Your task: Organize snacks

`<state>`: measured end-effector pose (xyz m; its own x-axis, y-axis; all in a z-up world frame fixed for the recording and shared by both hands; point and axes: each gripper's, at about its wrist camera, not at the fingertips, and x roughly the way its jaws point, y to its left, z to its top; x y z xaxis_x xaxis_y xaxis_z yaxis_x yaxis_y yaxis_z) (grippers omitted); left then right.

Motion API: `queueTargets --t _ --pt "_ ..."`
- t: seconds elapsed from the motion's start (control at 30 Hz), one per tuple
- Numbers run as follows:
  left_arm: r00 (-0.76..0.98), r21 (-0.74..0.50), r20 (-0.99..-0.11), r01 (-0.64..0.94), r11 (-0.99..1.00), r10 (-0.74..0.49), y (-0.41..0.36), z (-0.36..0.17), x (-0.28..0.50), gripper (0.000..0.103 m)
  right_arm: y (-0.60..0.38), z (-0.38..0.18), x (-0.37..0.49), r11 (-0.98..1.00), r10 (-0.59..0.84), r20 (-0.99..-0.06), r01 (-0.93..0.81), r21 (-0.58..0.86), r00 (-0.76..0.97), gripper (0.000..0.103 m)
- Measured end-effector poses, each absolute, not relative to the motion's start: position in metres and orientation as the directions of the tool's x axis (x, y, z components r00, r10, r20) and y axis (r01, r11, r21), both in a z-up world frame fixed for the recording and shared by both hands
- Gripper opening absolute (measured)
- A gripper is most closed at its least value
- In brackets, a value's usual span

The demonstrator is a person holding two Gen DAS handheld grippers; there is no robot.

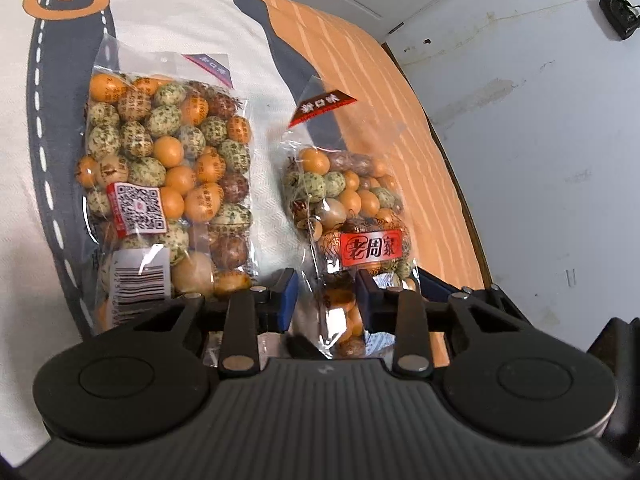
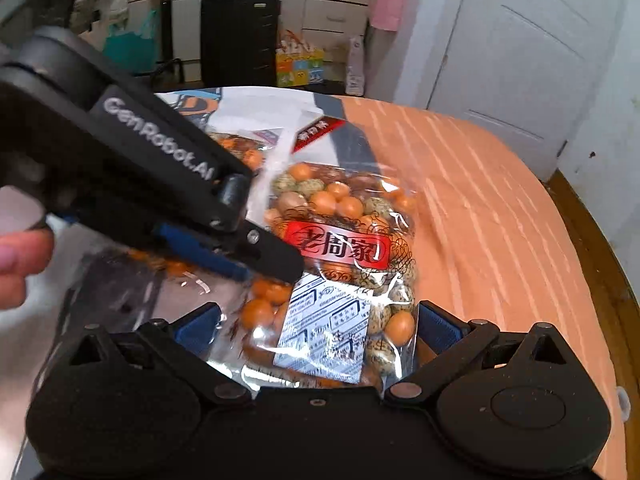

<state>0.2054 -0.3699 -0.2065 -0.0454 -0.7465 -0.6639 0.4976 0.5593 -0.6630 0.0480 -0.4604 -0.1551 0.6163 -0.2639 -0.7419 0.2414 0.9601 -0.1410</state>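
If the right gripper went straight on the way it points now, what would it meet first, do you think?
Most likely the red-label snack bag: it already lies between the open right gripper fingers. The left gripper is close on its left, though depth is unclear.

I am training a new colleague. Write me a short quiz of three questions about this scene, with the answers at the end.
1. True or false: the clear plastic bag of coated snack balls with a QR sticker lies apart from the clear plastic snack bag with a red label.
2. What sits between the open fingers of the right tool? A) the QR-sticker bag B) the red-label bag C) nothing
3. Fill in: the striped cloth to the right of the red-label bag is coloured ____.

Key: 1 true; 2 B; 3 orange.
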Motion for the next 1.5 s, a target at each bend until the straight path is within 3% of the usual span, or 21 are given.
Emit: queueTargets --t 0.23,0.4,0.5,0.63,0.9,1.1,1.5 --pt "-0.032 -0.654 -0.662 0.514 0.555 -0.749 -0.373 -0.208 0.201 0.031 -0.464 -0.15 0.039 0.944 -0.277 -0.759 0.314 -0.101 0.589 0.103" --pt "-0.024 -0.635 -0.672 0.532 0.56 -0.74 -0.37 -0.204 0.195 0.031 -0.469 -0.16 0.033 0.972 -0.219 -0.753 0.205 -0.114 0.62 0.103" --pt "-0.021 -0.637 -0.669 0.532 0.558 -0.743 -0.37 -0.205 0.193 0.031 -0.487 -0.166 0.032 0.978 -0.144 -0.74 0.207 -0.007 0.657 0.103" --pt "-0.004 -0.633 -0.659 0.543 0.552 -0.752 -0.369 -0.204 0.189 0.031 -0.486 -0.17 0.034 0.977 -0.158 -0.721 0.211 -0.017 0.675 0.103" --pt "-0.048 -0.684 -0.625 0.515 0.516 -0.779 -0.355 -0.2 0.183 0.034 -0.461 -0.151 0.04 0.961 -0.221 -0.758 0.27 -0.061 0.613 0.088" --pt "-0.06 -0.673 -0.633 0.535 0.511 -0.772 -0.329 -0.177 0.169 0.035 -0.445 -0.13 0.027 0.958 -0.176 -0.752 0.286 0.017 0.635 0.086" --pt "0.003 -0.526 -0.75 0.604 0.599 -0.661 -0.253 -0.11 0.131 0.035 -0.379 -0.089 0.008 0.981 -0.022 -0.743 0.16 0.115 0.669 0.086"
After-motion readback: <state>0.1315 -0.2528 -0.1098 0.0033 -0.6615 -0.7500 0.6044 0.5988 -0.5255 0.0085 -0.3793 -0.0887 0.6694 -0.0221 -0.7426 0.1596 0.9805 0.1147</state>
